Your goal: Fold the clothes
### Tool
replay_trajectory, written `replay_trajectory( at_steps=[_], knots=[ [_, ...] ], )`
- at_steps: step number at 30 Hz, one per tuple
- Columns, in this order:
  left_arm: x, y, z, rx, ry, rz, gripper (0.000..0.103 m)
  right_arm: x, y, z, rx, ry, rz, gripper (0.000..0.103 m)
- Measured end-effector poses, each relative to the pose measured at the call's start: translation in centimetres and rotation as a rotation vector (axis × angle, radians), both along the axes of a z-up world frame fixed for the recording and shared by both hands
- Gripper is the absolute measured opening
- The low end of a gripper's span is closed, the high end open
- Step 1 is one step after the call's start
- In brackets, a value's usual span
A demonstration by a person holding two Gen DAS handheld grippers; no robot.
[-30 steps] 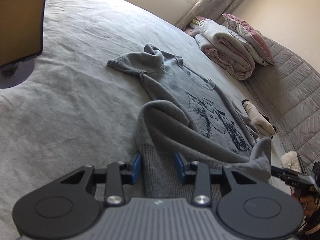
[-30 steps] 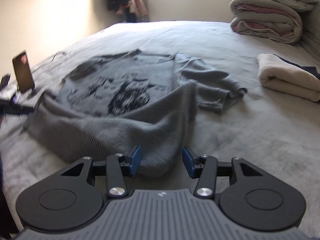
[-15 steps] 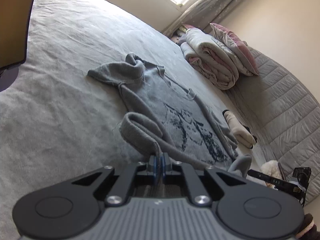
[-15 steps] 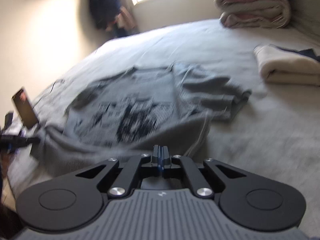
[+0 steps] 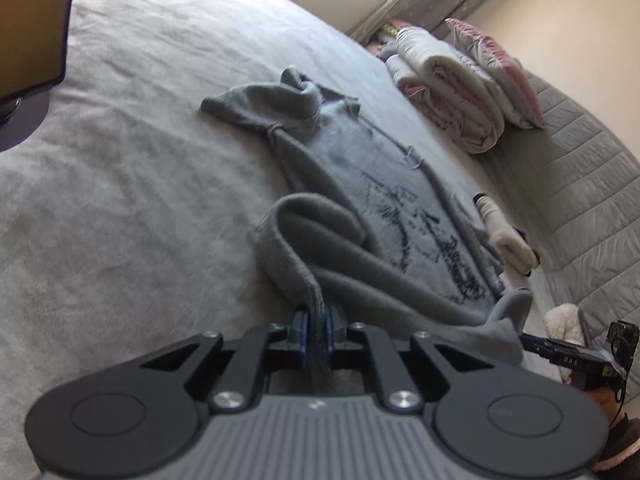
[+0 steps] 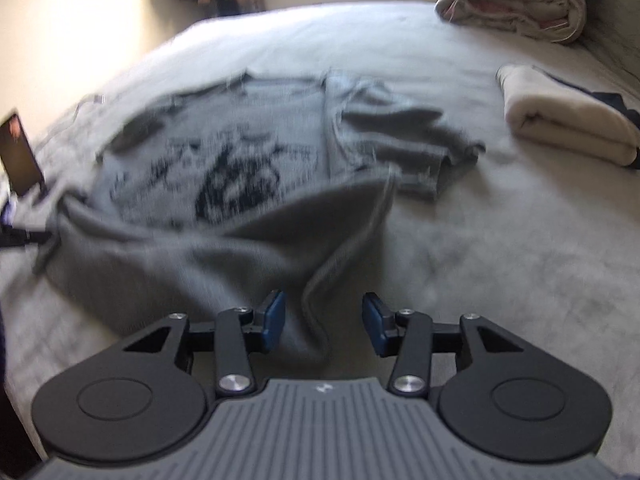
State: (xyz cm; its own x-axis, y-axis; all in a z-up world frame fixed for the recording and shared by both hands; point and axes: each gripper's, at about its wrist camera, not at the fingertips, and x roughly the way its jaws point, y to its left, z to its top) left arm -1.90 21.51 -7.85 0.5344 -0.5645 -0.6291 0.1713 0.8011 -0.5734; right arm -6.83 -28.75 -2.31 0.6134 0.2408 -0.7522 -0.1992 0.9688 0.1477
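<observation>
In the left wrist view, the left gripper [image 5: 315, 330] is clamped on the ribbed hem of the grey sweater [image 5: 352, 184], which is spread ahead of it on the bed [image 5: 120, 168]; a folded quilt [image 5: 452, 96] lies far ahead to the right. In the right wrist view, the right gripper [image 6: 323, 326] is seen with jaws just reopened, standing apart, a loose sweater [image 6: 224, 176] fold lying between the pads unpinched. A cream bundle [image 6: 568, 120] lies ahead to the right.
</observation>
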Motion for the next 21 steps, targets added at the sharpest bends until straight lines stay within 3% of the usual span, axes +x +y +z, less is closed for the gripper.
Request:
replay_trajectory(
  at_steps=[2, 3, 4, 5, 14, 18, 21],
  knots=[
    [0.0, 0.3, -0.3, -0.011, 0.009, 0.0, 0.007, -0.4, 0.0, -0.2, 0.007, -0.006, 0.02, 0.046],
    [0.0, 0.3, -0.4, -0.013, 0.01, -0.001, 0.007, -0.6, -0.1, -0.3, 0.014, -0.008, 0.03, 0.035],
    [0.0, 0.2, -0.4, -0.014, 0.012, -0.002, 0.007, -0.6, -0.2, -0.4, 0.039, -0.006, 0.039, 0.013],
    [0.0, 0.1, -0.4, -0.01, 0.007, -0.003, 0.007, -0.4, -0.2, -0.4, 0.059, -0.005, 0.041, 0.006],
    [0.2, 0.1, 1.1, -0.011, -0.092, 0.081, 0.003, 1.8, -0.4, 2.6, 0.158, -0.183, -0.072, 0.005],
    [0.9, 0.5, 1.2, -0.025, -0.091, 0.13, 0.003, 3.8, 0.0, 3.4, 0.166, -0.233, -0.118, 0.005],
    [1.4, 0.2, 1.1, -0.019, -0.078, 0.111, 0.003, 5.2, 0.3, 2.9, 0.17, -0.231, -0.137, 0.005]
  ],
)
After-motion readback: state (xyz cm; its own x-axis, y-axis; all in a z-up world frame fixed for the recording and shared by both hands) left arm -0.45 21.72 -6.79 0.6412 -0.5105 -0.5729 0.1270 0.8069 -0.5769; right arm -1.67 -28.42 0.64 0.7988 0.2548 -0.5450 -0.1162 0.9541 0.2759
